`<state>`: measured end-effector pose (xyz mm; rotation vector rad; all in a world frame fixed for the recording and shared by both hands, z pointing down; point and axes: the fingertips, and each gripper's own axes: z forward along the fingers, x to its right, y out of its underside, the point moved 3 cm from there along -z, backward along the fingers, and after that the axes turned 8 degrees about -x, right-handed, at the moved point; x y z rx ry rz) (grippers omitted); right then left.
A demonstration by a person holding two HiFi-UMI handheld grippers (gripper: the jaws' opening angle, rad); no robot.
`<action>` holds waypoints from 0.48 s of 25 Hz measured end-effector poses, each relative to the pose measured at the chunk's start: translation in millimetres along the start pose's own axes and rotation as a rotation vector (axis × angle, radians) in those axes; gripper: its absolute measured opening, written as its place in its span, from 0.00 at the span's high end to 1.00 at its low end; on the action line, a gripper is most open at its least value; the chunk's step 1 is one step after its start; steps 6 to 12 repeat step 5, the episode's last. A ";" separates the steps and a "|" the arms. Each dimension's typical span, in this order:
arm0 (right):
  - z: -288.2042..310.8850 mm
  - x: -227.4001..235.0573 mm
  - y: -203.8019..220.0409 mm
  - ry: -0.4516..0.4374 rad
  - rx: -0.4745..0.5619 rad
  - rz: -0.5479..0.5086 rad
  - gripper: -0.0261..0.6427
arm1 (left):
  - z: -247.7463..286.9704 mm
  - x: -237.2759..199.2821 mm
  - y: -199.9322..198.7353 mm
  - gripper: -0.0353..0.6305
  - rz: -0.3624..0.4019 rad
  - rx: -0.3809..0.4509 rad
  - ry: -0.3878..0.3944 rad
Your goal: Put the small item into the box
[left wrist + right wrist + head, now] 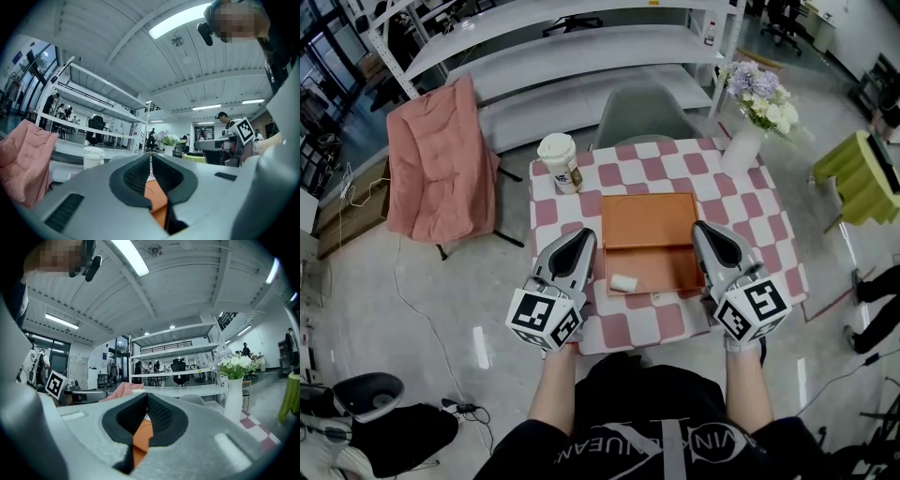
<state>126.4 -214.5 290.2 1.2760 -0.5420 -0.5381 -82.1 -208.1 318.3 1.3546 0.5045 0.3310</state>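
Observation:
An open orange box lies in the middle of the checkered table. A small white cylinder-shaped item rests on the orange surface at the box's front left corner. My left gripper hovers beside the box's left edge, just above and left of the item, with its jaws together and nothing between them. My right gripper hangs over the box's right edge, shut and empty. Both gripper views point level across the room; orange shows under the left gripper and the right gripper.
A lidded paper cup stands at the table's back left. A white vase of flowers stands at the back right. A grey chair is behind the table, a pink cushioned chair to its left.

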 end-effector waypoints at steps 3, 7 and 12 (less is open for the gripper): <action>3.4 1.2 1.5 0.001 -0.003 0.001 0.95 | 2.5 -2.5 1.7 0.91 -0.001 -0.005 0.001; 5.9 2.1 2.3 0.001 -0.004 0.002 0.95 | 4.3 -4.4 2.9 0.91 0.001 -0.009 0.001; 5.9 2.1 2.3 0.001 -0.004 0.002 0.95 | 4.3 -4.4 2.9 0.91 0.001 -0.009 0.001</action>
